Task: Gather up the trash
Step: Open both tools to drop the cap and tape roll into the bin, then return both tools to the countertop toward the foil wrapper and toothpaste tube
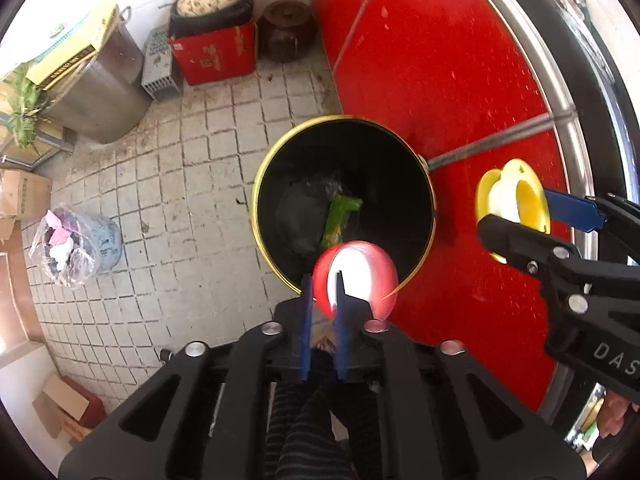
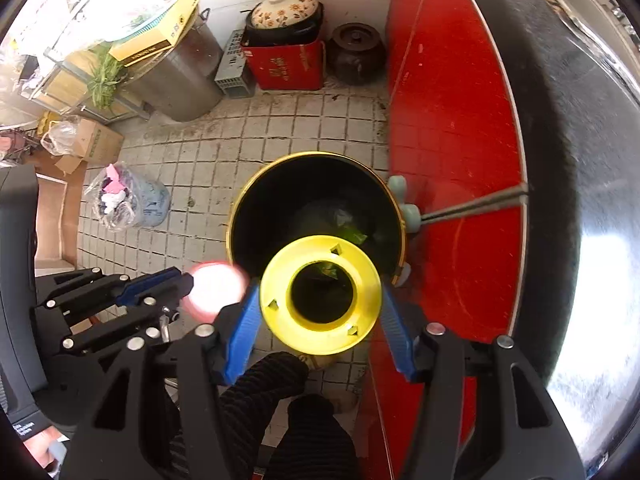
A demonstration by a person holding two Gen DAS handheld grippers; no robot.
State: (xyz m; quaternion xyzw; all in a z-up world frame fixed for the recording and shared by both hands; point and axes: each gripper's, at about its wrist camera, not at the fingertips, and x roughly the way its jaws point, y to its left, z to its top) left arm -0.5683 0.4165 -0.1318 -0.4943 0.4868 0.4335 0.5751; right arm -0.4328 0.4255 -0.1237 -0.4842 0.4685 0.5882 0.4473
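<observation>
A black bin with a yellow rim stands on the tiled floor, and a green wrapper lies inside it. My left gripper points down over the bin's near rim. Its blue fingers stand apart. A blurred red-rimmed roll sits loose at their tips. My right gripper hangs over the bin with a yellow spool between its fingers. A gap shows at the right pad.
A red cabinet front with a metal bar runs along the right. At the back stand a steel pot, a red box and a brown jar. A plastic bag of rubbish sits left. A person's striped legs are below.
</observation>
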